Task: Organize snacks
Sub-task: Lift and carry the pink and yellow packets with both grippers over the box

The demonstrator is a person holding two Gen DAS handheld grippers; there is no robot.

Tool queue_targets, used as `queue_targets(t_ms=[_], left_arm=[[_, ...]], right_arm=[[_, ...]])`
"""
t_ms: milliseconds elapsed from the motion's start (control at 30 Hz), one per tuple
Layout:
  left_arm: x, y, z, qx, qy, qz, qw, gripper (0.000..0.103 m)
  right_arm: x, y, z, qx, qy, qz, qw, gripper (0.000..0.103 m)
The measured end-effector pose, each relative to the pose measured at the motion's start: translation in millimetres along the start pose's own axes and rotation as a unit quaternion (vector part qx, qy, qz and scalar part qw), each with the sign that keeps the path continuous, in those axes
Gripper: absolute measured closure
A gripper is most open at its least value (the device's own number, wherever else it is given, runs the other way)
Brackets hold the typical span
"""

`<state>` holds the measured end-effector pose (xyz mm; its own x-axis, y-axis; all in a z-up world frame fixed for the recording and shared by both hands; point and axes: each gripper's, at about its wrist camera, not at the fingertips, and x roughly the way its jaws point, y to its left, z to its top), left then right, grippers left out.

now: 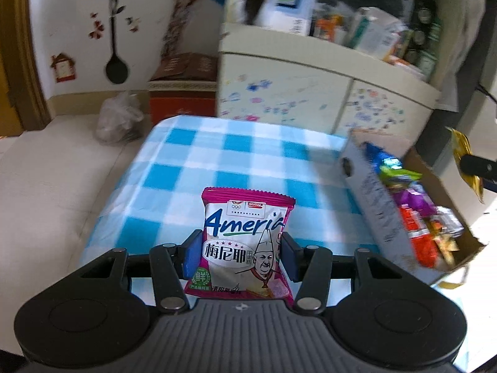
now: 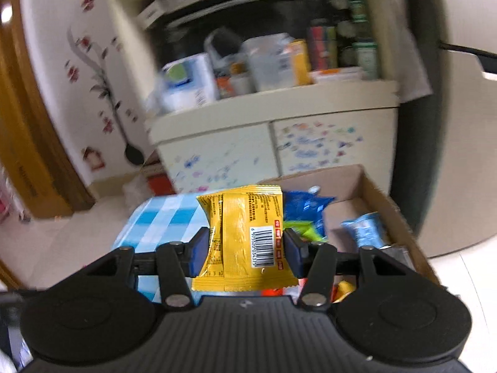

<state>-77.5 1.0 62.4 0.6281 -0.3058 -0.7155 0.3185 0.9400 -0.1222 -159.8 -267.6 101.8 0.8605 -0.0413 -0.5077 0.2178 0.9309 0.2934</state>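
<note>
Left gripper (image 1: 237, 256): both blue pads are pressed against the sides of a pink-and-white Ameria biscuit packet (image 1: 247, 242), held upright above the near part of the blue-checked tablecloth (image 1: 192, 161). Bare cloth extends ahead to its far edge; the cardboard box (image 1: 366, 192), filled with mixed wrapped snacks, stands at the cloth's right edge, just right of the packet. Right gripper (image 2: 245, 250): its pads clamp a yellow snack packet (image 2: 245, 236), barcode side toward the camera, upright over the box's near left side. Blue packets (image 2: 303, 208) lie in the box (image 2: 382, 199) beyond it. Behind both stands a cream cabinet (image 1: 279, 93) with scribbled doors.
</note>
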Motion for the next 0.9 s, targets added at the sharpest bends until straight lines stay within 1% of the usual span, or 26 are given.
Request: queue_targets(t_ms=[200,333,433,567,700,900], left_arm=[[-1.0,-51.1,14.1,0.03,-0.013,-0.04,0.9987,0.046],[4.4,-85.1,24.8,0.041,-0.015,-0.07,0.9966,0.046],[8.5,-108.7,32.2,0.045,-0.016,-0.091,0.9948,0.046],[15.9,-141.9,37.1,0.062,-0.015,-0.113,0.9915,0.046],[27.8,-167.7,37.5,0.074,-0.009,-0.126,0.9893,0.046],[43.7,-194.4,35.8,0.083,0.004,-0.137,0.9871,0.046]], right_arm=[[-21.7,-41.1,16.0,0.059,-0.036,-0.012,0.998,0.052],[-32.4,-68.5,20.6,0.098,-0.051,-0.026,0.993,0.052],[-33.5,-84.5,22.4,0.128,-0.053,-0.036,0.99,0.052],[-31.8,-94.1,21.8,0.146,-0.051,-0.042,0.987,0.052],[-25.7,-100.5,20.8,0.165,-0.04,-0.044,0.984,0.052],[-19.5,-107.3,19.9,0.182,-0.031,-0.042,0.982,0.051]])
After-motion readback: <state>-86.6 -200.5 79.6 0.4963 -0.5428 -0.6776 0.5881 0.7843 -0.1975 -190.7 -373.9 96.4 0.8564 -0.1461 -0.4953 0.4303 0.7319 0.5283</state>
